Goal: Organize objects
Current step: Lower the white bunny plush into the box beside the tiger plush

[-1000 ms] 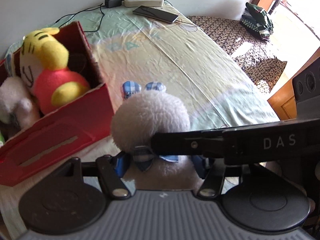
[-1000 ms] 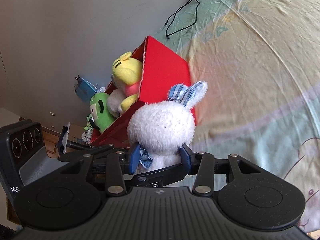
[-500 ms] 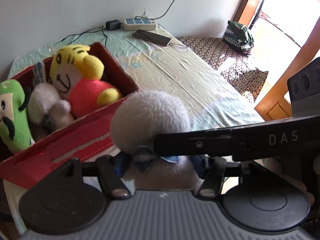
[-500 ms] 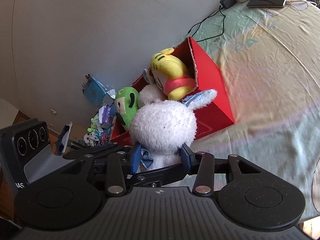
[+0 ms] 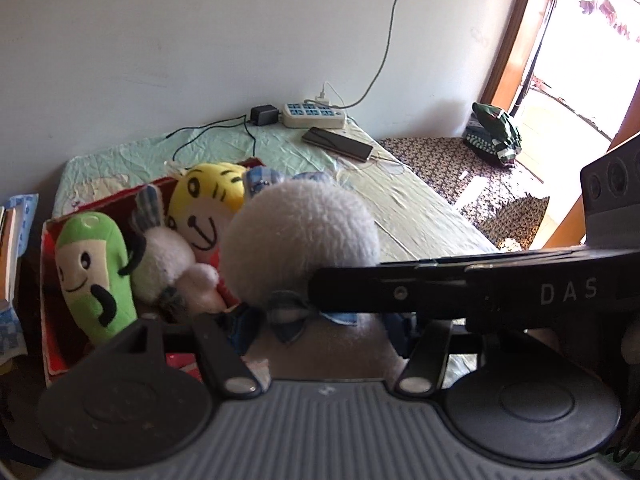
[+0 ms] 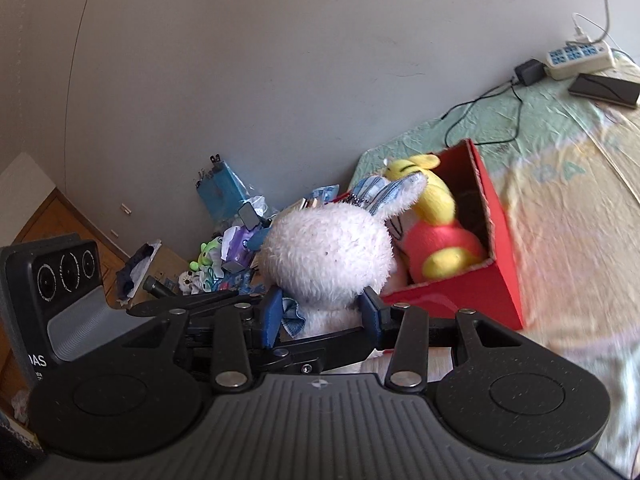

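Observation:
Both grippers hold one white plush rabbit (image 5: 300, 236) with blue checked ears and a blue bow. My left gripper (image 5: 320, 324) and my right gripper (image 6: 320, 314) are each shut on its neck, crossing each other. The rabbit (image 6: 332, 252) hangs above the near end of a red box (image 6: 480, 284) on the bed. The box (image 5: 52, 240) holds a green plush (image 5: 96, 276), a small white plush (image 5: 164, 260) and a yellow and red plush (image 5: 208, 204), which also shows in the right wrist view (image 6: 436, 236).
A power strip (image 5: 314, 115), a charger (image 5: 264, 115) and a phone (image 5: 338, 144) lie at the bed's far end by the wall. A patterned rug (image 5: 460, 176) with folded clothes (image 5: 494, 128) lies to the right. Clutter (image 6: 228, 240) sits on the floor left of the bed.
Both grippers have lifted the rabbit and carried it from beside the red box to above the box's open top. The toys inside have come into view.

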`<state>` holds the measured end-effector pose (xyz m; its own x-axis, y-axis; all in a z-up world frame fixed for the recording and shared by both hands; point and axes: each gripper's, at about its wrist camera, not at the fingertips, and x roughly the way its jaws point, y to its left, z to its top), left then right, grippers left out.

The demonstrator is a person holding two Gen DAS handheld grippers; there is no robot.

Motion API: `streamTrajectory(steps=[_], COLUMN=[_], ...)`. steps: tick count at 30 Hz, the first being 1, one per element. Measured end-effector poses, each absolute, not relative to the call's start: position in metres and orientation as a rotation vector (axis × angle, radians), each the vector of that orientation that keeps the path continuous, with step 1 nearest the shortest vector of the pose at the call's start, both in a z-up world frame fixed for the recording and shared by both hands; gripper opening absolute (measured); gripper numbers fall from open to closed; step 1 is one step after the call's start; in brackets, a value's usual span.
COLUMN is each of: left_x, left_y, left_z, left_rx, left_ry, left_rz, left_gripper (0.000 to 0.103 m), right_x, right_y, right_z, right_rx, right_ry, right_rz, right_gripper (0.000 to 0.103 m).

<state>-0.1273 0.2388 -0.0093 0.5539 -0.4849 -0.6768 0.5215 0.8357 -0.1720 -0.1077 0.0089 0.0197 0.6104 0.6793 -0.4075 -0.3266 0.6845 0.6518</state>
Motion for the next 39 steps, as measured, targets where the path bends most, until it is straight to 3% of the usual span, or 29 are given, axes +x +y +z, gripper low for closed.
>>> streamTrajectory(steps=[20, 39], left_x=[-0.037, -0.001], left_y=[0.259, 0.234], left_z=[-0.053, -0.084], left_rx=[-0.019, 0.064], left_ry=[0.829, 0.889], left_rz=[-0.348, -0.279], left_gripper=[0.062, 0.064], right_x=[-0.002, 0.037], right_y=[0.06, 0.046], right_z=[-0.012, -0.046], right_rx=[0.409, 0.499], right_ry=[0.74, 0.843], right_rz=[0.741, 0.776], right_gripper=[0.044, 0.046])
